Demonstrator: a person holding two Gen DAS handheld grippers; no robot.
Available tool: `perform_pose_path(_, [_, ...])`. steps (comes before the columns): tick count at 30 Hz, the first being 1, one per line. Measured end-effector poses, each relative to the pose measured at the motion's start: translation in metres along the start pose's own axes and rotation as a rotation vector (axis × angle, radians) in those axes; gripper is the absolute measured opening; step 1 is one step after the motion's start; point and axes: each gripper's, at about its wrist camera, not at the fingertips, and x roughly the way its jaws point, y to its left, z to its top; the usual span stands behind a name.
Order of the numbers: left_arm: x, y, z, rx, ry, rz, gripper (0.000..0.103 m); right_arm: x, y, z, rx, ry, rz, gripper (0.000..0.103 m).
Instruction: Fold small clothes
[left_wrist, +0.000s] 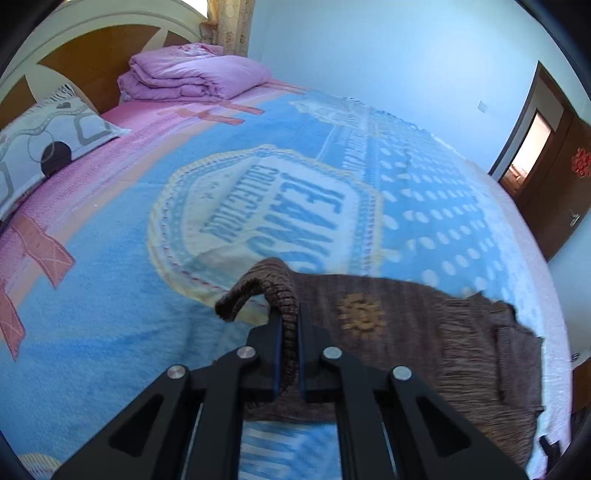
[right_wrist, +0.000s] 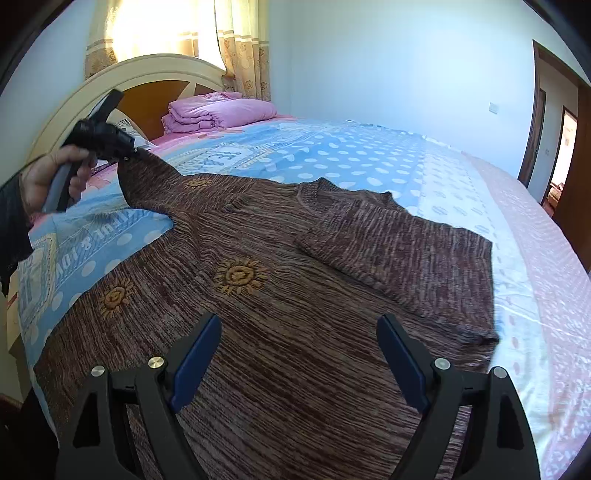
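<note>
A brown knitted sweater (right_wrist: 280, 266) with orange sun motifs lies spread on the bed. Its right sleeve is folded across the chest. My left gripper (left_wrist: 291, 321) is shut on the ribbed cuff (left_wrist: 273, 291) of the left sleeve, which curls up over the fingertips. In the right wrist view that same left gripper (right_wrist: 127, 157) appears at the far left, held by a hand (right_wrist: 48, 177), lifting the sleeve off the blanket. My right gripper (right_wrist: 299, 328) hovers open over the sweater's lower body, with nothing between its blue pads (right_wrist: 195, 362).
The bed carries a blue and white blanket (left_wrist: 229, 206) with lettering and dots. A folded pink quilt (left_wrist: 192, 74) and a patterned pillow (left_wrist: 48, 136) lie by the headboard (right_wrist: 147, 74). A doorway (left_wrist: 532, 147) opens at the right.
</note>
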Motion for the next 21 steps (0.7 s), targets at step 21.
perform_pose_path(21, [-0.026,-0.187,-0.02,0.126,-0.006,-0.252,0.007,-0.015,-0.036,-0.019,0.069,-0.011,-0.035,0.086])
